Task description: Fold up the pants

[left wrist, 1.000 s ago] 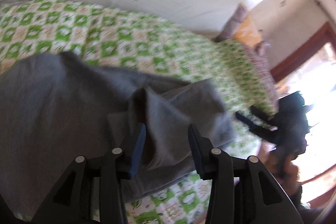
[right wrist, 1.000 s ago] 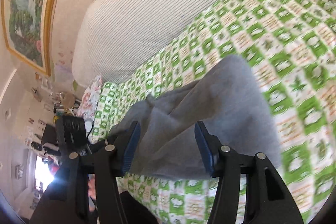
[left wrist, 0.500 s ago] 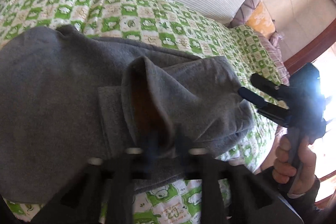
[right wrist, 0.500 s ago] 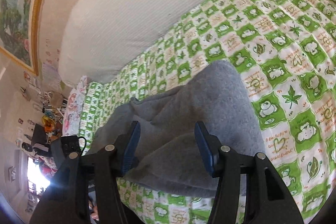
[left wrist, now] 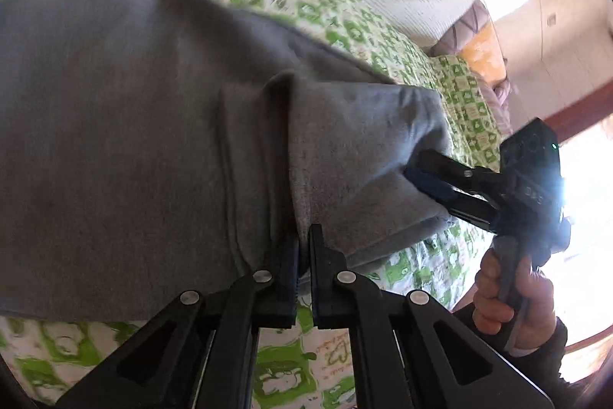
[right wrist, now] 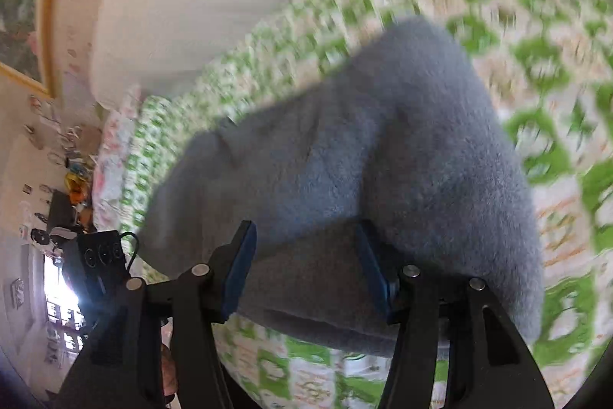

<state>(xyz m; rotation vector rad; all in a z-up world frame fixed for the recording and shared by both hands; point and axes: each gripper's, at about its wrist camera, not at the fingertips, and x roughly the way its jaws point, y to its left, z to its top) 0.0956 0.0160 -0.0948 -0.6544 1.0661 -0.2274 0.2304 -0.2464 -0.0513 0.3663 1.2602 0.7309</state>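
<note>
left gripper (left wrist: pixel 303 248) pinched tight on a fold of the grey pants (left wrist: pixel 153 140) | right gripper (right wrist: pixel 306 267) jaws apart, straddling the near hem, seemingly not pressing | pants spread on green-checked bedspread (left wrist: pixel 291 363)

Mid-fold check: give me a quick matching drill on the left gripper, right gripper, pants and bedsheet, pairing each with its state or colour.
Things:
1. left gripper
2. right gripper
3. pants
4. bedsheet

Descriptions:
A. green and white checks
B. jaws apart, cloth between them
C. grey
D. jaws pinched on a fold

Pairs: 1-D, 2-B, 3-C, 4-A
</note>
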